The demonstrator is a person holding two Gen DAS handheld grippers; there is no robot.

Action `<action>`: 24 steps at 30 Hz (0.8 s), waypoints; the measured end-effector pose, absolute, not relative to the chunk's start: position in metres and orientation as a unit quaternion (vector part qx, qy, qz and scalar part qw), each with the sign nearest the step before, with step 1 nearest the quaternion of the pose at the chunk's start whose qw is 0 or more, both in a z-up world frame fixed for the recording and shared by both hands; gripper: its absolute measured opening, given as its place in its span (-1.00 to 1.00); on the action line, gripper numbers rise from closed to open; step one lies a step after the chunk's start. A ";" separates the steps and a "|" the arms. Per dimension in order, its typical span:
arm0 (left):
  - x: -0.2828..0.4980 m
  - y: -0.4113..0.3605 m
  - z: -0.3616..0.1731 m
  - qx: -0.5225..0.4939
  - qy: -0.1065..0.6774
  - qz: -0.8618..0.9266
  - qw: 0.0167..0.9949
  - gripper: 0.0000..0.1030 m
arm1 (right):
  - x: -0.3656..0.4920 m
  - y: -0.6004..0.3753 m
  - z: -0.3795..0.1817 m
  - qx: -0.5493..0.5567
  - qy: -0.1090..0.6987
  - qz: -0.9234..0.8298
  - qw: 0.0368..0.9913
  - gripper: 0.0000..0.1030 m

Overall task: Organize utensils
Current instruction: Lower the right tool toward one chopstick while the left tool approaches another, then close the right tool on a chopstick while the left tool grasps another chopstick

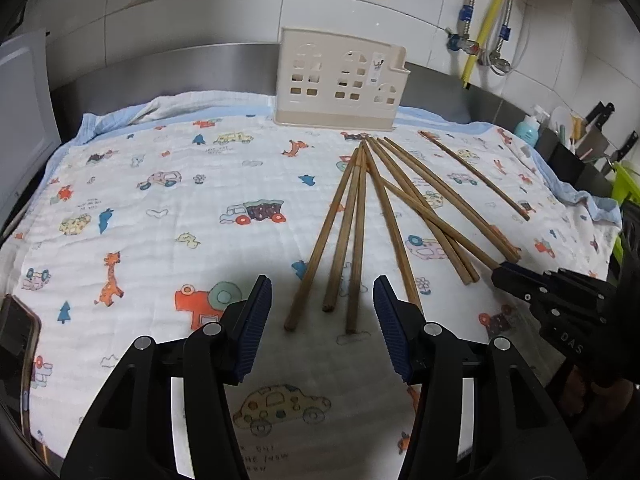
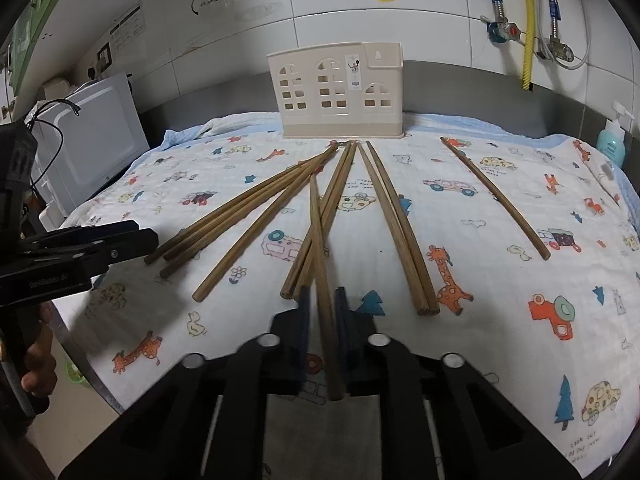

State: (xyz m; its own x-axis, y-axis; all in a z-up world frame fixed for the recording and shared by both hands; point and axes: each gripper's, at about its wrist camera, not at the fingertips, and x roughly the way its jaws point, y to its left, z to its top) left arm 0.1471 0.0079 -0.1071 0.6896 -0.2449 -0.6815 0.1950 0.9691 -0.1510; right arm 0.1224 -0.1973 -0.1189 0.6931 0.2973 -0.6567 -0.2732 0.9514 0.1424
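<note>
Several brown wooden chopsticks lie fanned out on a cartoon-print cloth. My left gripper hangs open just above the cloth; the near ends of three chopsticks lie between its blue pads, untouched. My right gripper is shut on one chopstick, which runs forward between its fingers. That right gripper also shows at the right of the left wrist view, at the end of a chopstick. The left gripper shows at the left edge of the right wrist view. A beige house-shaped utensil holder stands upright at the cloth's far edge.
A phone lies at the cloth's near left edge. A white appliance stands to the left. A knife rack and a teal soap bottle stand to the right. Pipes and valves run down the tiled wall.
</note>
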 end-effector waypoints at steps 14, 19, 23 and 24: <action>0.175 0.016 -0.121 -0.030 0.405 -0.104 0.908 -0.57 | 0.123 -0.198 -0.116 0.026 0.354 0.162 0.921 -0.85; 0.179 0.013 -0.124 -0.024 0.410 -0.108 0.905 -0.57 | 0.123 -0.198 -0.114 0.027 0.353 0.162 0.921 -0.85; 0.180 0.006 -0.126 -0.005 0.411 -0.108 0.905 -0.57 | 0.123 -0.199 -0.111 0.031 0.351 0.164 0.922 -0.85; 0.180 0.004 -0.127 -0.001 0.411 -0.107 0.905 -0.57 | 0.122 -0.199 -0.110 0.031 0.349 0.163 0.922 -0.85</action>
State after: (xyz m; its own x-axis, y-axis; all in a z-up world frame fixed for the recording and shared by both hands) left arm 0.1800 0.0043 -0.1267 0.6392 -0.1941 -0.7442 0.1928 0.9772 -0.0893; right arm 0.1223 -0.1987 -0.1101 0.7026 0.3221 -0.6345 -0.2792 0.9450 0.1706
